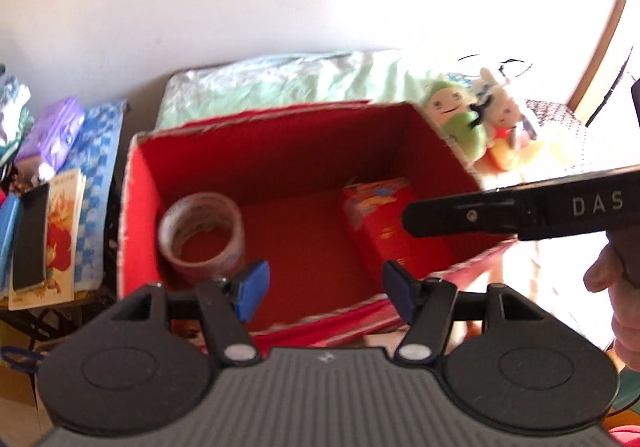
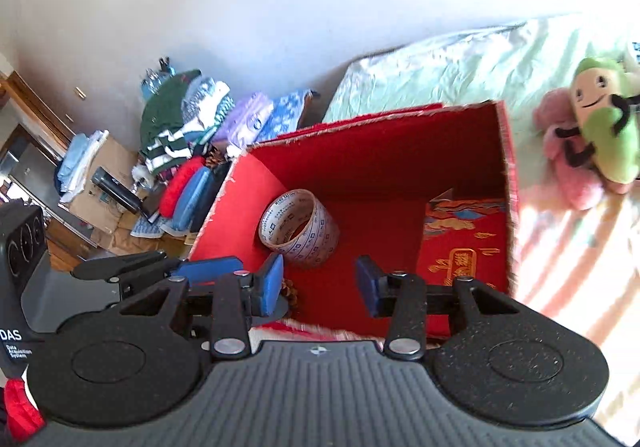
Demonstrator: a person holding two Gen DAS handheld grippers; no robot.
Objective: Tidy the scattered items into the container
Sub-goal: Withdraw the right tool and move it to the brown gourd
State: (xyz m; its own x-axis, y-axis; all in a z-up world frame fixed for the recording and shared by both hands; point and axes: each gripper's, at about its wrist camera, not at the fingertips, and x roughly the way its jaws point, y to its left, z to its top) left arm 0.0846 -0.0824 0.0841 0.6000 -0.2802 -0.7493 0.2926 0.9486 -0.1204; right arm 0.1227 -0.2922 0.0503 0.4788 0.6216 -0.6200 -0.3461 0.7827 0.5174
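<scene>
An open red box (image 1: 136, 207) (image 2: 508, 175) stands on a pale green bed. A tape roll (image 1: 202, 233) (image 2: 300, 229) sits on edge at its left and a red and gold packet (image 1: 394, 223) (image 2: 460, 243) lies at its right. A small pine cone (image 2: 291, 289) lies on the box floor beside my right gripper's left pad. My left gripper (image 1: 326, 293) hovers over the near rim, open and empty. My right gripper (image 2: 320, 283) is also over the box, open with nothing between its pads; one of its fingers (image 1: 460, 217) reaches in from the right.
Plush toys lie on the bed right of the box: a green one (image 1: 460, 119) (image 2: 604, 127), a pink one (image 2: 568, 151) and a white-orange one (image 1: 504, 119). Folded clothes, books and a purple pack (image 1: 56, 131) (image 2: 248, 119) are piled left. A hand (image 1: 616, 287) is at the right edge.
</scene>
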